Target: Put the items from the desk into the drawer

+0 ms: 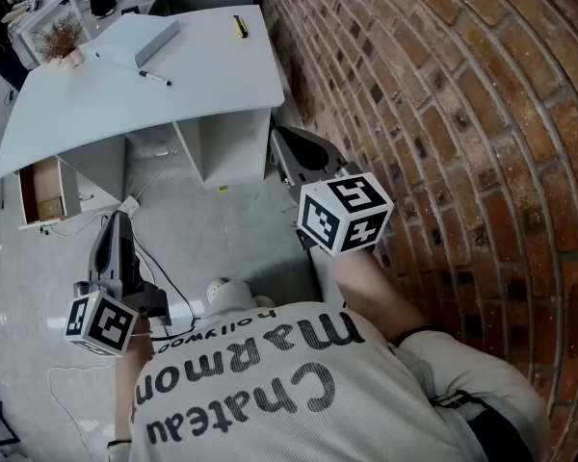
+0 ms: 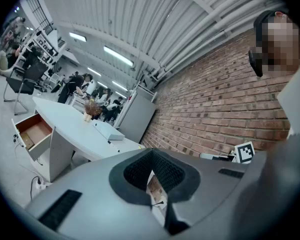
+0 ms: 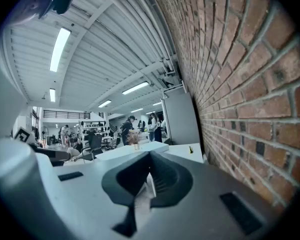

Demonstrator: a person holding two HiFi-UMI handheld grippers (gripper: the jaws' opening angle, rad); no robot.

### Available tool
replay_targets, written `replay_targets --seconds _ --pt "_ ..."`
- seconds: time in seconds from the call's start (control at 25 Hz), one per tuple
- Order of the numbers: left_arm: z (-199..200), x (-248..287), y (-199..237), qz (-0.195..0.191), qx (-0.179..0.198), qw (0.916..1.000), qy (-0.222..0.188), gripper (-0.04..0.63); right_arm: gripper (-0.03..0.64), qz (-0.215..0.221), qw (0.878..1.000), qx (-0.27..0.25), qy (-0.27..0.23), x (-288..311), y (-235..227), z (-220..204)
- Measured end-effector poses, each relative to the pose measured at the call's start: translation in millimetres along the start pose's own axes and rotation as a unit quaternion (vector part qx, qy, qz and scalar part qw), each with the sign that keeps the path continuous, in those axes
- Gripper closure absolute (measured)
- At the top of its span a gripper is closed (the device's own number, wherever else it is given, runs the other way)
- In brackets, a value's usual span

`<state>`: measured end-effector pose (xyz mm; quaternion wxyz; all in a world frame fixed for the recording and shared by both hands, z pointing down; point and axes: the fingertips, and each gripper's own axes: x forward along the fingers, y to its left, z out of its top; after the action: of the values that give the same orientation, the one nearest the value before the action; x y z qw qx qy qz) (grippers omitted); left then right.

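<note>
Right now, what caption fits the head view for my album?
Left gripper and right gripper, both shut, face a desk with pen, box and open drawer.

The head view looked steeply down from above the person's shoulders, well back from the pale grey curved desk (image 1: 125, 104), with the red brick wall (image 1: 443, 114) along its right. The left gripper view sat low and faced level toward the desk (image 2: 65, 118) from some way off. The right gripper view ran close alongside the wall (image 3: 240, 84). All three views shared the desk and the wall.
</note>
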<state>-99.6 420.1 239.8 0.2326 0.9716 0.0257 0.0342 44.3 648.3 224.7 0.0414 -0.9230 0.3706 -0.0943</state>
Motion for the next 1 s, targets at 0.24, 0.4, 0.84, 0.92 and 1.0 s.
replay_targets --seconds 0.24,0.4,0.84,0.92,1.0 --pt "1 23 28 0.007 -0.005 1.0 0.0 0.594 0.614 0.004 1.0 -0.003 0.014 35 -3 -12" --pt "8 47 52 0.011 -0.009 0.9999 0.005 0.594 0.614 0.005 1.0 0.001 0.02 69 -4 -15" --pt "71 131 145 0.023 -0.018 0.9995 -0.009 0.594 0.614 0.017 1.0 0.012 0.021 206 9 13" --pt "86 143 162 0.025 -0.011 0.9996 -0.011 0.594 0.614 0.016 1.0 0.017 0.018 230 12 19" --pt "99 151 179 0.029 -0.003 0.9995 -0.01 0.594 0.614 0.014 0.999 0.026 0.016 254 14 22"
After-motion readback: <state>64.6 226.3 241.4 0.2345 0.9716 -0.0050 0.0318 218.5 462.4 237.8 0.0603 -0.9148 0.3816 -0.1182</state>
